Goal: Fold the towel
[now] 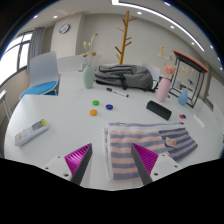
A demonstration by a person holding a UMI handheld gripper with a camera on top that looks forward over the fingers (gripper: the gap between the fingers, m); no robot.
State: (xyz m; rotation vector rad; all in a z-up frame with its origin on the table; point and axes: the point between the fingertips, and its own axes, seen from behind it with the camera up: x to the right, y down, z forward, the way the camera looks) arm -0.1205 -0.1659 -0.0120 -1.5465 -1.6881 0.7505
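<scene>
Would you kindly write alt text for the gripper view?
A striped towel lies on a white table just ahead of the open gripper, partly between its fingers. Beyond it are a remote control, small coloured discs and a grey bag.

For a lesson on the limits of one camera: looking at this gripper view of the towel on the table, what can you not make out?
- Striped towel: its near edge is hidden behind the hand-held gripper fingers.
- Remote control: buttons too small to read.
- Wall clock: time too small to tell.
- Grey bag: contents hidden; its back faces away.
- Small discs: too small to identify.
</scene>
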